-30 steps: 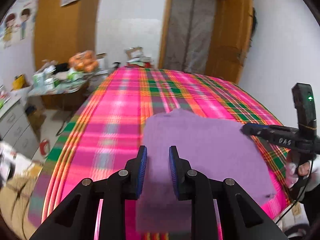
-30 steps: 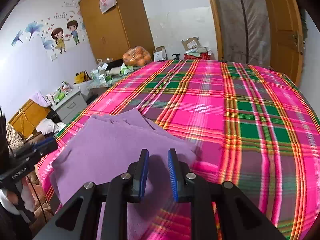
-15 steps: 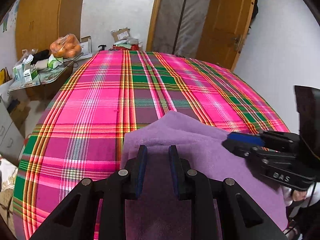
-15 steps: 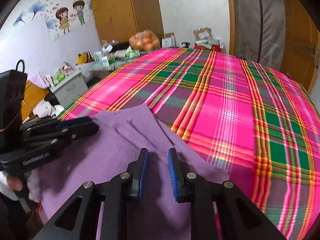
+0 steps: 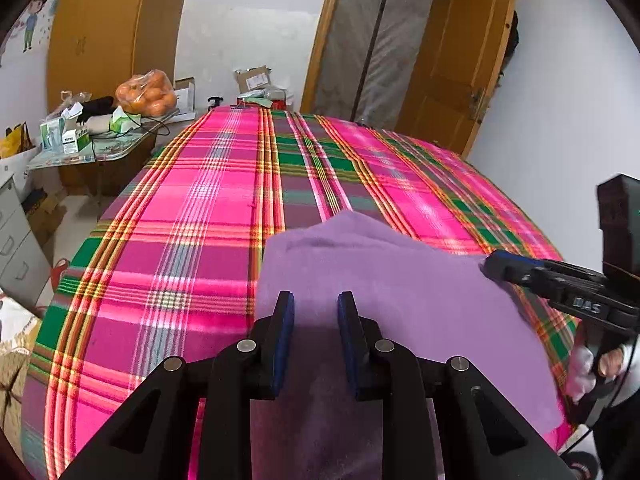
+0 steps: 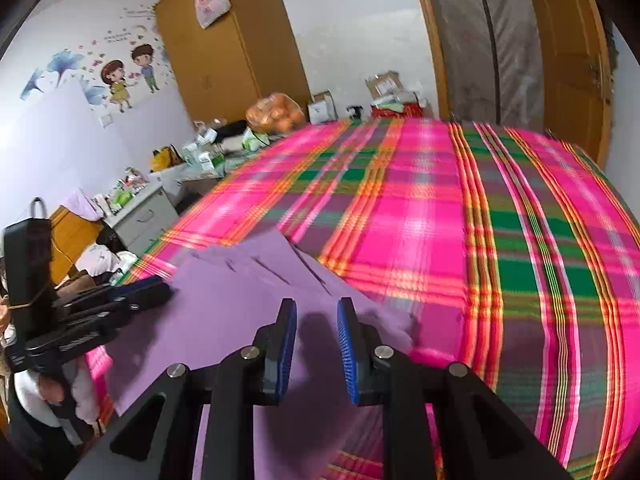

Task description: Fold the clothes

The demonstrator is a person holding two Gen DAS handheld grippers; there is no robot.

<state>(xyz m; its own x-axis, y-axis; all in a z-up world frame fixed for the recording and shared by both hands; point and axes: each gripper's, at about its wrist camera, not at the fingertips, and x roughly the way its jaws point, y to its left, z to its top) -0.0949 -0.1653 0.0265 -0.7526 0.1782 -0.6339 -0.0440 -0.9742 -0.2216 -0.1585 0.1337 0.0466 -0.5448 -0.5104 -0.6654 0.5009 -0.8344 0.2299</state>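
A purple garment [image 5: 380, 280] lies folded flat near the front edge of a bed with a pink and green plaid cover [image 5: 200, 220]. My left gripper [image 5: 315, 312] hovers open over the garment's left part, nothing between its fingers. In the same view my right gripper [image 5: 496, 266] reaches in from the right, its tip at the garment's right edge. In the right wrist view the right gripper [image 6: 316, 320] stands open above the purple garment [image 6: 240, 308], and the left gripper [image 6: 160, 290] comes in from the left at the cloth's edge. The plaid cover [image 6: 440, 220] stretches ahead.
Left of the bed stands a cluttered side table with a bag of oranges [image 5: 146, 94] and boxes, then grey drawers [image 5: 16, 248]. A wooden door [image 5: 448, 60] and a wardrobe [image 6: 224, 52] line the far wall. A person's hand [image 5: 608, 360] holds the right gripper.
Both grippers have come in over the purple garment and closer to each other. Their jaws keep the same gap.
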